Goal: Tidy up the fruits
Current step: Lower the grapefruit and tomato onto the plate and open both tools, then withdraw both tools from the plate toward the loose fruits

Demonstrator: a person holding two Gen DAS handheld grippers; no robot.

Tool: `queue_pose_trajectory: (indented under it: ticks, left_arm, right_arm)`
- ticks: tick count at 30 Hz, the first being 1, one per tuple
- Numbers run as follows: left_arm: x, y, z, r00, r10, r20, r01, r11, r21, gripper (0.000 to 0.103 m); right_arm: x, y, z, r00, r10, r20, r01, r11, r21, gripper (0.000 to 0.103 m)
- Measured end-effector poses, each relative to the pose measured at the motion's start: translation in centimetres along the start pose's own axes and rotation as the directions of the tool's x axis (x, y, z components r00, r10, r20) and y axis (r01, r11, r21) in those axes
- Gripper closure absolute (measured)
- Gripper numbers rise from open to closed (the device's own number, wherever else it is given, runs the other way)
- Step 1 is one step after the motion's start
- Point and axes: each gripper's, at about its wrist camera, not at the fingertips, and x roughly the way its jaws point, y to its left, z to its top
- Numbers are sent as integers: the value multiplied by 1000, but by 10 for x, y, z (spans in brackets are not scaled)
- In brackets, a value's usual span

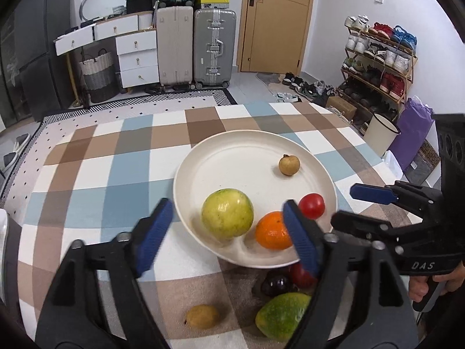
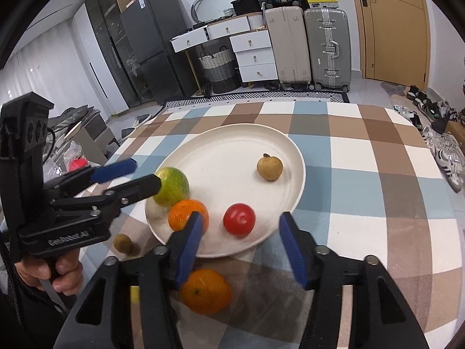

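Four fruits sit on the white plate [image 1: 203,157] at the middle of the checked bench [image 1: 87,174], with more waiting off it, so the sorting looks roughly half done.

On the plate, seen from the left wrist: a green-yellow guava [image 1: 227,213] at about 7 o'clock, an orange [image 1: 271,230] at 6 o'clock touching or nearly touching it, a tomato [image 1: 311,205] at 5 o'clock near the rim, and a small brown longan [image 1: 289,165] alone at 2 o'clock.

Both grippers are released and empty. The left gripper [image 1: 229,232] hangs over the plate's near edge, jaws wide, the guava and orange lying between them in the view but free of the pads. The right gripper [image 2: 242,245] hovers likewise at the near rim, jaws apart, the tomato just beyond its tips and untouched.

Still on the bench, at 6 o'clock from the plate: a second orange [image 2: 205,290] just beside the rim, a green mango [image 1: 282,315], a small olive-brown fruit [image 1: 202,316], a dark plum-like fruit [image 1: 276,283] and a second red fruit [image 1: 300,274], the last two partly hidden under the plate's edge and the left gripper. Whether others lie out of view cannot be told. By this reckoning, at least five fruits remain to be moved.
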Motion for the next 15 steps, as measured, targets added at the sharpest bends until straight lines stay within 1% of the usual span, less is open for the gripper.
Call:
queue_pose_trajectory:
  ticks: [1, 2, 3, 4, 5, 6, 10, 15]
  left_arm:
    - [-6, 1, -2, 1000, 3, 10, -3, 1000, -4, 17]
    - [-11, 2, -3, 1000, 4, 16, -4, 1000, -9, 15]
    - [-18, 4, -6, 1000, 3, 19, -3, 1000, -14, 14]
    - [-23, 6, -8, 1000, 6, 22, -6, 1000, -18, 9]
    - [-28, 7, -10, 1000, 13, 26, -13, 1000, -23, 2]
    - [-34, 9, -14, 999, 26, 35, -25, 999, -28, 1]
    - [-52, 13, -24, 998, 40, 39, -39, 999, -37, 1]
    - [-71, 15, -42, 998, 51, 36, -50, 998, -48, 1]
  right_arm:
    - [-3, 1, -2, 1000, 3, 2, -3, 1000, -4, 26]
    - [-6, 2, -4, 1000, 3, 5, -3, 1000, -5, 16]
    - [-9, 3, -7, 1000, 2, 7, -2, 1000, -5, 11]
    - [-12, 4, -9, 1000, 3, 7, -3, 1000, -6, 9]
    - [-15, 5, -11, 1000, -3, 1, 3, 1000, -8, 5]
    - [-16, 6, -13, 1000, -11, -3, 11, 1000, -11, 1]
    - [-26, 8, -22, 999, -50, 4, 50, 998, -24, 1]
    - [-34, 4, -32, 998, -57, -1, 57, 998, -1, 1]
